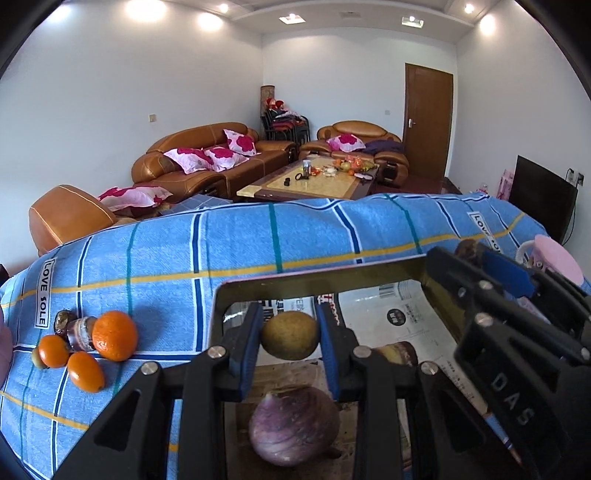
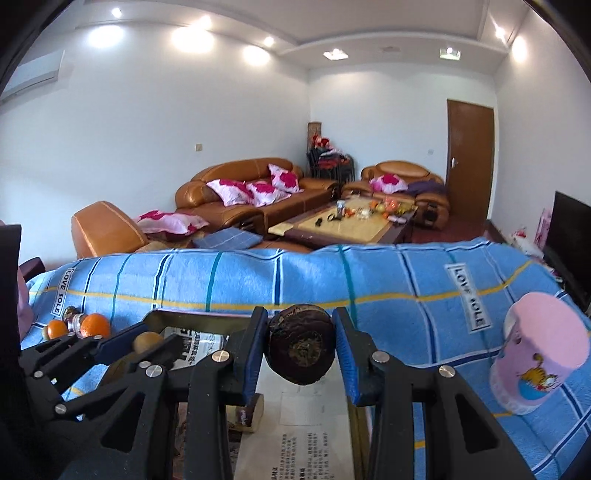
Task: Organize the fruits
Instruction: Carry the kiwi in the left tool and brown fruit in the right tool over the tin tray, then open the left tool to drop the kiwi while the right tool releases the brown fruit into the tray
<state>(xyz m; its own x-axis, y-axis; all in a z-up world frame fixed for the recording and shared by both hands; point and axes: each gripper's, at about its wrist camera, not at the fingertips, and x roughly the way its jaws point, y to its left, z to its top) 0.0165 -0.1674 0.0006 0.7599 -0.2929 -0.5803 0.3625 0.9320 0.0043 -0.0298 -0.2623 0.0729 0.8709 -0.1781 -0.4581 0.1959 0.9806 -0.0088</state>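
Your left gripper (image 1: 290, 341) pinches the tan fruit (image 1: 290, 335) directly above the newspaper-lined tray (image 1: 369, 271), right gripper (image 2: 301, 345) pinches the dark purple fruit (image 2: 302, 343) over the tray too, oranges (image 1: 114, 335) lie well left, nearer your left.

You are working in a home living room; brown leather sofas (image 1: 207, 158) with pink floral cushions (image 1: 207, 157) face a low coffee table (image 1: 310, 182) cluttered with small items; a wooden door (image 1: 428, 122) stands in the far wall; a dark television (image 1: 541, 197) sits at the right; recessed ceiling lights (image 1: 140, 8) shine overhead.
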